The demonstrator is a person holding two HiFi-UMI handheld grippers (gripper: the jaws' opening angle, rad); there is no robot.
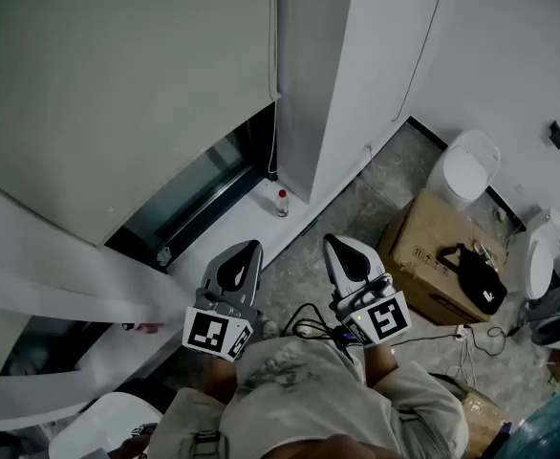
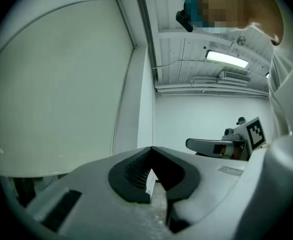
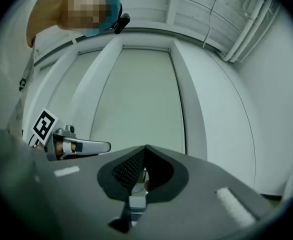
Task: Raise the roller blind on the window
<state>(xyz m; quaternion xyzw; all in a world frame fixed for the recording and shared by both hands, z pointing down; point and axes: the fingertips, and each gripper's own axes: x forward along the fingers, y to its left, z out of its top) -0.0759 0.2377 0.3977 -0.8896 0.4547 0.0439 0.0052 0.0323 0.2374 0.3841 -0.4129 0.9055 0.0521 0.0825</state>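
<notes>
The roller blind (image 1: 118,84) is a pale grey-green sheet that covers most of the window, with a dark strip of glass (image 1: 204,194) showing below its bottom edge. Its thin pull cord (image 1: 273,142) hangs along the blind's right edge. My left gripper (image 1: 251,247) and right gripper (image 1: 331,241) are held side by side at waist height, well short of the blind and cord. Both are shut with nothing between their jaws. The left gripper view shows the blind (image 2: 61,84) ahead on the left, and the right gripper view shows the blind (image 3: 136,99) straight ahead.
A white pillar (image 1: 328,75) stands right of the window. A small bottle (image 1: 281,202) stands at the foot of the window. A cardboard box (image 1: 423,256) with a black bag (image 1: 476,277) on it, two white bins (image 1: 466,165) and cables (image 1: 309,325) lie on the floor at the right.
</notes>
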